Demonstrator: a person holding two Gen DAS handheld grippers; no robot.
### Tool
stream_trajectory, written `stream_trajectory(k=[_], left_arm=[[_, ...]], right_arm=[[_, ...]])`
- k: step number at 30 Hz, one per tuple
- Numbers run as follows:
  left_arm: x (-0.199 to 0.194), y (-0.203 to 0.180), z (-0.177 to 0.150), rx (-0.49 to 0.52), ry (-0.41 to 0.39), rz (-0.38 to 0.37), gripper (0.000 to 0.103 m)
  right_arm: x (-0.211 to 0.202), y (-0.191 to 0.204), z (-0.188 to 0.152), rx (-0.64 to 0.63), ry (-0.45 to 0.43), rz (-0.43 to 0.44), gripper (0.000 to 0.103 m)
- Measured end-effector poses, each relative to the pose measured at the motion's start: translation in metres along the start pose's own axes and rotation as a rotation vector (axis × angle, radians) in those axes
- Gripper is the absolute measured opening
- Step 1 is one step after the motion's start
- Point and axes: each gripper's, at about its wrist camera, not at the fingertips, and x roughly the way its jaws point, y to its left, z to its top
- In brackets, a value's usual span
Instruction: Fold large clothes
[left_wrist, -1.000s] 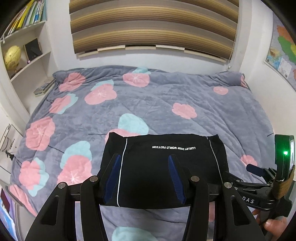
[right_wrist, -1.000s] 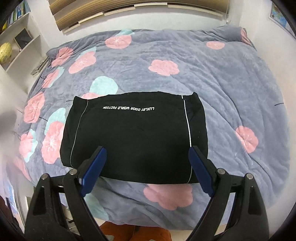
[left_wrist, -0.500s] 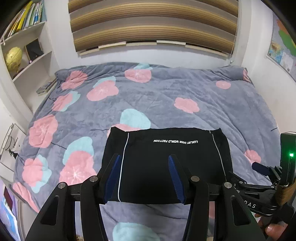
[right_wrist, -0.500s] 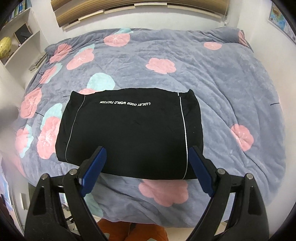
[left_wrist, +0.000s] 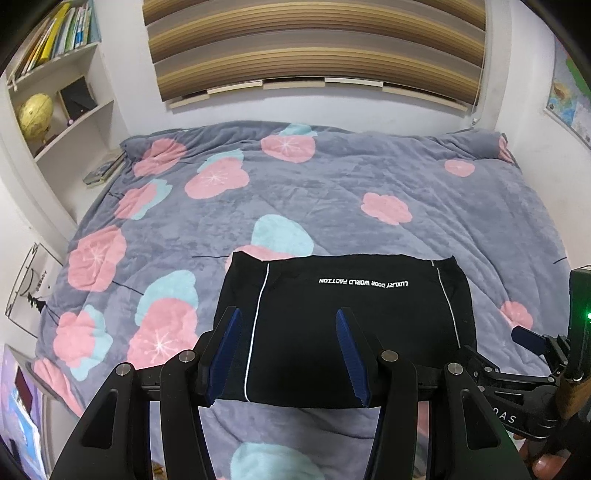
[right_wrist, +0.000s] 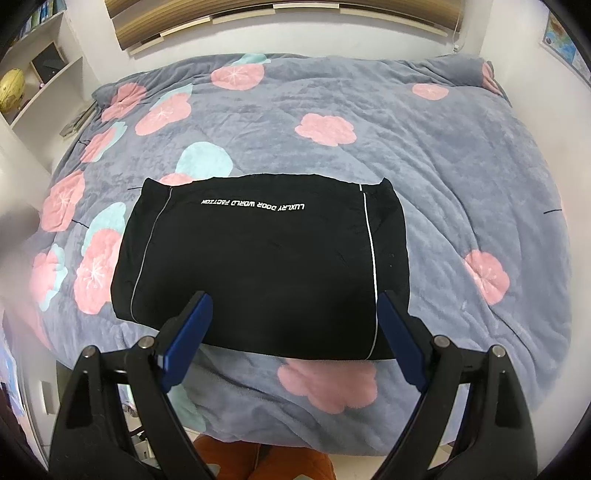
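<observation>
Garment: black garment (right_wrist: 262, 266) lies folded into a flat rectangle on the blanket (right_wrist: 461, 177), near the blanket's front edge.
Left gripper (left_wrist: 290, 354): fingers spread, holding nothing, above the garment's near edge.
Right gripper (right_wrist: 295, 336): fingers spread wide, empty.
Step, judged: fold looks complete; withdraw both grippers straight back without snagging the near hem.

My black garment (right_wrist: 258, 266) looks like matt, smooth cloth; the bed's quilt (right_wrist: 461, 155) is plush fleece; my tool fingers (right_wrist: 188, 332) are ribbed blue rubber.
</observation>
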Motion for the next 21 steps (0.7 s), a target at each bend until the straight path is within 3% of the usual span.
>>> stream_trajectory(k=[21], left_arm=[[0.0072,-0.0023,0.0046,0.022,0.004,0.026,0.055]], right_arm=[[0.0056,-0.0037,0.0045,0.0,0.015,0.008,0.089]])
